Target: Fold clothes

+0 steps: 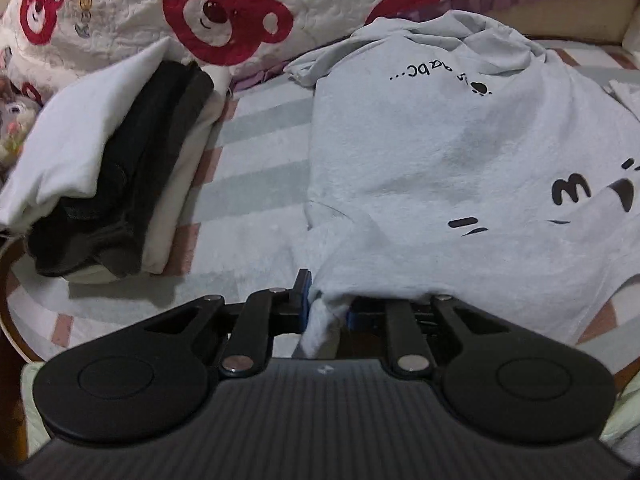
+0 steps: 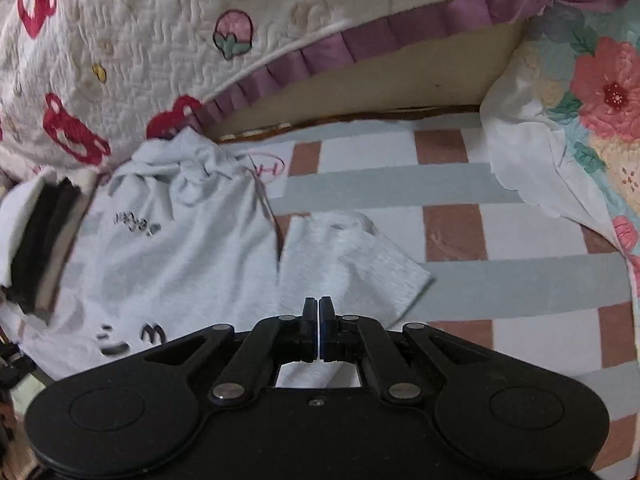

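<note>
Done: a stack of folded clothes (image 1: 120,168), white and dark pieces, lay at ten o'clock on the striped bed (image 1: 260,152).
In hand: the pale blue T-shirt (image 1: 440,160) lay spread print-up from centre to three o'clock, collar at twelve, wrinkled and unfolded.
Left gripper (image 1: 326,308): narrow, pinching a bunched hem corner of the shirt.
Right gripper (image 2: 318,328): jaws closed; cloth lay under them, but a grip could not be confirmed.
Left to do: judging by this, every fold of this shirt, then stacking.
</note>
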### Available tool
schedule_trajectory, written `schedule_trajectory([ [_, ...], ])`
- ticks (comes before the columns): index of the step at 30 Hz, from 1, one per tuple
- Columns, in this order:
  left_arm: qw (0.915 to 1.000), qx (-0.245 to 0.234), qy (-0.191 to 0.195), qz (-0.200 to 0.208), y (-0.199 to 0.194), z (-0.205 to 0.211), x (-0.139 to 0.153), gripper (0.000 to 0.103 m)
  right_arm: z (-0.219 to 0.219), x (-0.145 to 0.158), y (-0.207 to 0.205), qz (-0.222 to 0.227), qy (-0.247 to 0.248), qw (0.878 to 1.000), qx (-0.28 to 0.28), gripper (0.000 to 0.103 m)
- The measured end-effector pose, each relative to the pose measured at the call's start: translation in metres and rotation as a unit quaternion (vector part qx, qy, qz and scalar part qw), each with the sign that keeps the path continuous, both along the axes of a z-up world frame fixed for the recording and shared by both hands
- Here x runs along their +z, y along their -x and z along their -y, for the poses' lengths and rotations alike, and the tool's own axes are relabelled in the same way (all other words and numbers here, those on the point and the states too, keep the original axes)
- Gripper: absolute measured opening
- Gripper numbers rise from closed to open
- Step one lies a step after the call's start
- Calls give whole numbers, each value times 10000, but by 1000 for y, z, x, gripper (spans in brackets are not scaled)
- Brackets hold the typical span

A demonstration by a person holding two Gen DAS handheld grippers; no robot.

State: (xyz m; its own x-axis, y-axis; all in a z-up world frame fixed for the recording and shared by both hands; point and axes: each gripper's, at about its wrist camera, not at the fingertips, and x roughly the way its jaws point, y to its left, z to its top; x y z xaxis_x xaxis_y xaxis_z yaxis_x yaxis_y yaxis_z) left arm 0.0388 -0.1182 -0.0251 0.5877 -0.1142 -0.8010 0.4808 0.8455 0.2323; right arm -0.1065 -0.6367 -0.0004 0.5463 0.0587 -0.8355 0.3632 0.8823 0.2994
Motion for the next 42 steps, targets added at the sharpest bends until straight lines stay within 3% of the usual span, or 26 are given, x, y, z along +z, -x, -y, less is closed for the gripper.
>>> schedule_trajectory([
  [4, 9999, 106, -27, -89, -11, -3, -8, 19, 5, -28, 4, 76, -103, 9995, 301, 11],
  [5, 9998, 145, -65, -84, -10, -2, -10, 19, 8, -39, 2, 124, -208, 9993, 279, 28],
  [7, 9997, 191, -167, -14, -11, 0, -12, 19, 16, -61, -1, 212, -452, 9987, 136, 50],
  [10, 9994, 185, -273, 60, -14, 4, -13, 20, 37, -95, 1, 304, -1036, 9934, -377, 51],
  [14, 9989, 179, -417, 68, -16, 9, -18, 20, 57, -132, 11, 260, -1829, 9764, -1118, 52],
  [18, 9986, 152, -504, 17, -18, 11, -22, 20, 51, -152, 23, 355, -2315, 9648, -1199, 52],
  [21, 9977, 23, -675, 46, -15, 17, -27, 20, 41, -157, 26, 641, -2385, 9628, -1100, 52],
  [24, 9964, 22, -831, 148, -15, 21, -31, 20, 38, -157, 22, 988, -2023, 9675, -1154, 52],
  [27, 9956, 132, -895, 222, -18, 23, -33, 20, 37, -154, 10, 1328, -1241, 9759, -1210, 49],
  [28, 9955, 150, -910, 238, -18, 23, -34, 19, 37, -153, 6, 1366, -1075, 9784, -1115, 37],
  [29, 9956, 125, -896, 251, -17, 22, -33, 17, 38, -151, 1, 1405, -910, 9806, -1020, 3],
  [32, 9966, -22, -744, 358, -7, 20, -23, 13, 42, -133, 3, 1743, -474, 9796, -885, 4],
  [36, 9978, -162, -438, 464, 6, 13, -1, 13, 58, -61, 49, 2603, -167, 9590, -1111, 3],
  [39, 9984, -334, -218, 392, 16, 4, 18, 13, 62, -5, 92, 2817, 342, 9530, -1060, 2],
  [42, 9962, -664, -256, 505, 35, 0, 40, 13, 58, 34, 132, 2789, 870, 9511, -1003, 1],
])
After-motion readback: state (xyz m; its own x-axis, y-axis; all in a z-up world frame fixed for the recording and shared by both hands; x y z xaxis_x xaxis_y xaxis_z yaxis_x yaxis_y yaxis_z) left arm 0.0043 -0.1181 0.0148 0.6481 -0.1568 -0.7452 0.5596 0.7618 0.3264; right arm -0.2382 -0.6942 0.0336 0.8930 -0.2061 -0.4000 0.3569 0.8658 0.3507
